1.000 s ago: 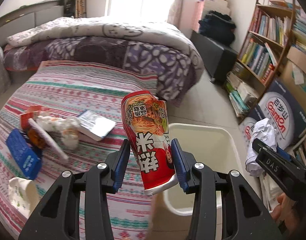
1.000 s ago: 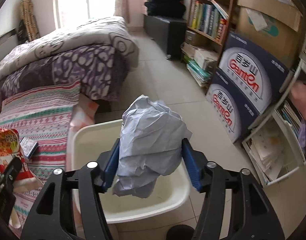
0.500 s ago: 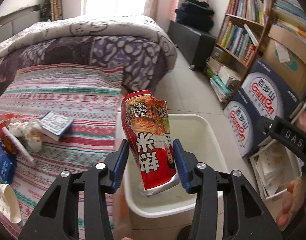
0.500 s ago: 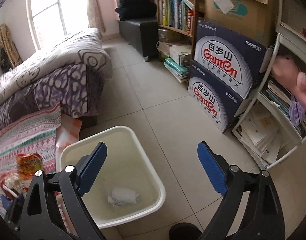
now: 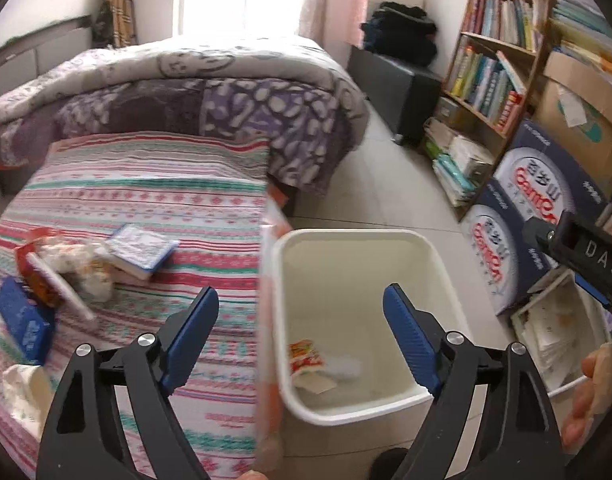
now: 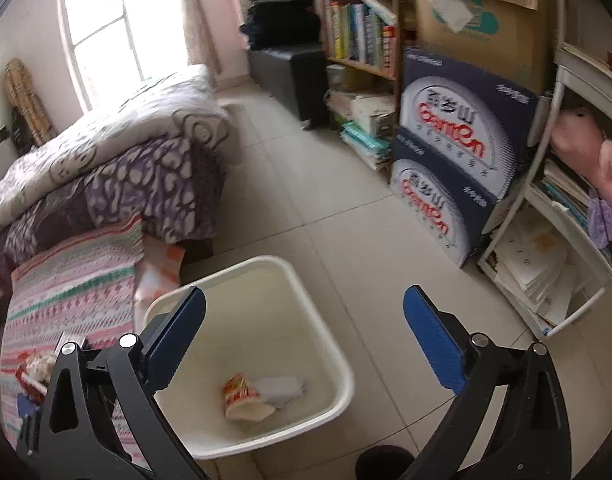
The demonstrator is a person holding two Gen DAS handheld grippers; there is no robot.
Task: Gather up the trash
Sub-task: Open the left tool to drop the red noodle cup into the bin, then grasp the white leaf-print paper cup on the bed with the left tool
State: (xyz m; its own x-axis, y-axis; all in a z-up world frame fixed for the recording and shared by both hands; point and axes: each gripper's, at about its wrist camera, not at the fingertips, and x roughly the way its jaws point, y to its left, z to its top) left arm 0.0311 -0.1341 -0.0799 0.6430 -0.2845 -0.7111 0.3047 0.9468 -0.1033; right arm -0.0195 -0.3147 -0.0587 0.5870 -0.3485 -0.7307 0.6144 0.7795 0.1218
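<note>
1. Trash first: red-and-orange printed noodle cup [image 6: 242, 396] lies on its side at the bottom of our cream plastic rectangular bin [image 5: 437, 256], touching crumpled white paper wad [image 6: 282, 389]; both count as collected.
2. Left gripper [image 5: 302, 332] hangs over the bin, jaws just opened, nothing between them, so the cup fell straight in.
3. Right gripper [image 6: 304, 336] likewise: jaws just spread wide, empty, above the bin.
4. Bin stands on the tiled floor against striped bed cover [image 5: 146, 200], we think for short carries; more wrappers [image 5: 62, 268] wait there.
</note>
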